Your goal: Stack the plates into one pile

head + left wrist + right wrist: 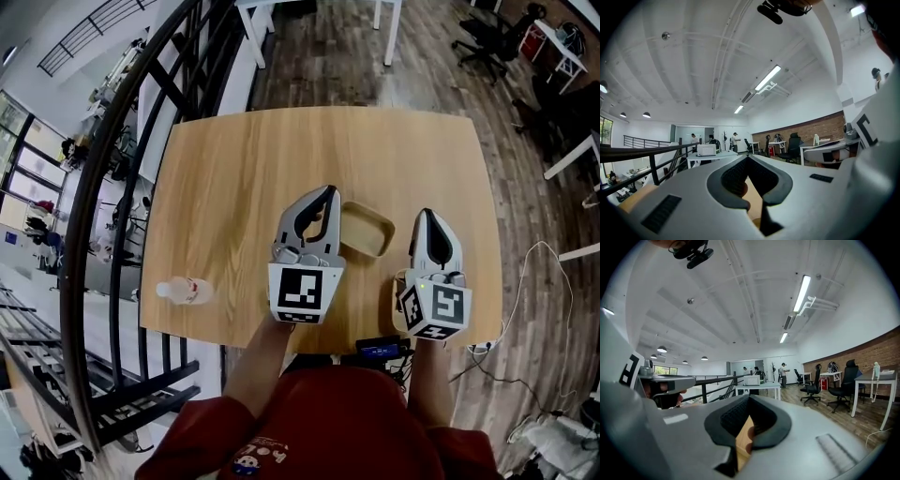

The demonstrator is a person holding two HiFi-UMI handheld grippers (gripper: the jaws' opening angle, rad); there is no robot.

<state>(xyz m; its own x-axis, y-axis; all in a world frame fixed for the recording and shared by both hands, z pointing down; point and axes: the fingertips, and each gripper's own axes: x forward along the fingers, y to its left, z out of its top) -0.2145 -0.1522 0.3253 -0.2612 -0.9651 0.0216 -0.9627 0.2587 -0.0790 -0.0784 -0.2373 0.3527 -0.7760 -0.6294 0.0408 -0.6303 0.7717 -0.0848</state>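
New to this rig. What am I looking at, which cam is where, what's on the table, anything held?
No robot: a person holds a two-jaw gripper in each hand. The head view is from a camera on the person's head, looking down at the wooden table, with the left gripper and right gripper over it. The two gripper views ride on the grippers and look along their jaws into the room. On the table: one shallow tan plate between the grippers, and a clear bottle lying near the left edge. Both grippers' jaws are shut, with nothing held.
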